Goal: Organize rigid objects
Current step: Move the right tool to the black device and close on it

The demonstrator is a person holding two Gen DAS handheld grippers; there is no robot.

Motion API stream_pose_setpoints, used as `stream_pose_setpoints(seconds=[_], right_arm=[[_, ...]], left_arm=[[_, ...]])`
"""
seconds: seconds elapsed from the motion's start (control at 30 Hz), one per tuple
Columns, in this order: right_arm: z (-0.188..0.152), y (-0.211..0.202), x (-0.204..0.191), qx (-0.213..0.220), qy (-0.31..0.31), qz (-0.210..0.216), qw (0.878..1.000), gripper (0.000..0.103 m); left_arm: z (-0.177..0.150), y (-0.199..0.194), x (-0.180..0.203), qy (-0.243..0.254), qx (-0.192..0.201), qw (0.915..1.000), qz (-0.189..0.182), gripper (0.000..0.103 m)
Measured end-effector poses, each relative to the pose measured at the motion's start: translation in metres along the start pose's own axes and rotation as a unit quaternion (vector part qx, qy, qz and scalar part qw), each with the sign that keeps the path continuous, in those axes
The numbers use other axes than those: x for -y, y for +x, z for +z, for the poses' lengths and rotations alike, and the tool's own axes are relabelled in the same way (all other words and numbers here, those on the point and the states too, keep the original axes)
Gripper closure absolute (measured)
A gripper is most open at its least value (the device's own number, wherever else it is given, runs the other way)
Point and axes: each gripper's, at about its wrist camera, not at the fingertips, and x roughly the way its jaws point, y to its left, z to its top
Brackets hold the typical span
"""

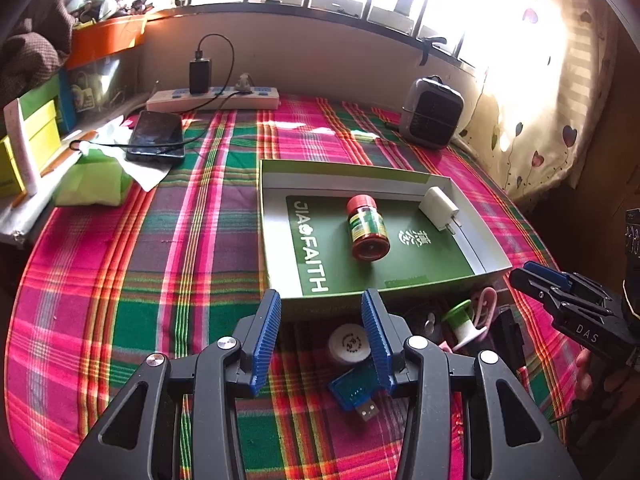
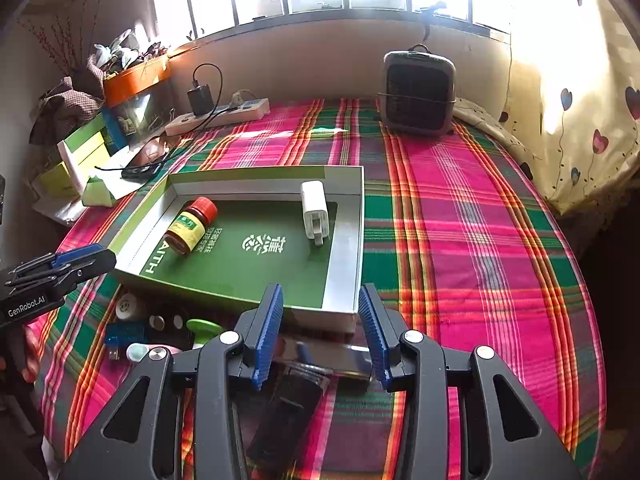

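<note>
The plaid-covered table carried everything, and the green box lid sat mid-table as your collection tray. Inside it the red-capped bottle lay on its side near the middle, and the white charger plug rested by the right wall, well apart from the bottle. The loose pile still waiting sat just outside the tray's near wall: a black rectangular device, a blue USB dongle, a white round cap, a green-and-white spool and a pink clip, all crowded and touching or nearly so. Your left gripper stood wide open with nothing held, hovering above the cap and dongle. Your right gripper was also wide open and empty, its fingers framing the near end of the black device. Judged step: picking the next item from the pile. To do it well, you probably should have squared the right fingers across the device's narrow sides, dropped low so the pads met its edges rather than its glossy top, and closed slowly. Risk, as I read it: the tray wall was just beside it, so a skewed approach could have nudged the tray or the spool. Keep the left one clear until that lift was done.
</note>
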Motion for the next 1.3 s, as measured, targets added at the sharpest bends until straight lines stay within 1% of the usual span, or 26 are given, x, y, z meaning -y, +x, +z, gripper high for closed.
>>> stream_pose_setpoints(seconds=[0.33, 0.4, 0.77, 0.93, 1.0, 1.13, 1.17, 1.23, 1.3], right_arm=[[-0.033, -0.018, -0.004, -0.005, 0.012, -0.001, 1.0, 0.062], [-0.038, -0.02, -0.005, -0.008, 0.013, 0.004, 1.0, 0.062], [-0.056, -0.012, -0.018, -0.033, 0.003, 0.011, 0.999, 0.061], [-0.061, -0.004, -0.02, -0.048, -0.001, -0.003, 0.999, 0.061], [-0.061, -0.004, -0.021, -0.046, -0.007, -0.01, 0.999, 0.061], [-0.062, -0.003, -0.021, -0.047, -0.022, -0.041, 0.998, 0.061], [-0.063, -0.004, -0.02, -0.045, -0.024, -0.046, 0.998, 0.059], [-0.063, -0.004, -0.016, -0.046, -0.018, -0.055, 0.997, 0.047], [-0.063, -0.004, -0.012, -0.047, -0.014, -0.057, 0.997, 0.045]], left_arm=[[-0.022, -0.011, -0.004, -0.01, -0.008, 0.9997, -0.018, 0.061], [-0.027, -0.01, -0.004, -0.013, -0.013, 0.9996, -0.02, 0.061], [-0.043, 0.0, 0.002, -0.011, -0.041, 0.9978, -0.05, 0.061], [-0.046, 0.006, 0.008, -0.006, -0.053, 0.9967, -0.061, 0.061], [-0.048, 0.006, 0.013, 0.0, -0.056, 0.9963, -0.065, 0.061], [-0.052, 0.005, 0.021, 0.009, -0.06, 0.9956, -0.072, 0.061], [-0.053, 0.005, 0.023, 0.01, -0.061, 0.9954, -0.073, 0.061], [-0.056, 0.003, 0.027, 0.013, -0.063, 0.9949, -0.078, 0.061], [-0.059, 0.001, 0.032, 0.017, -0.065, 0.994, -0.086, 0.061]])
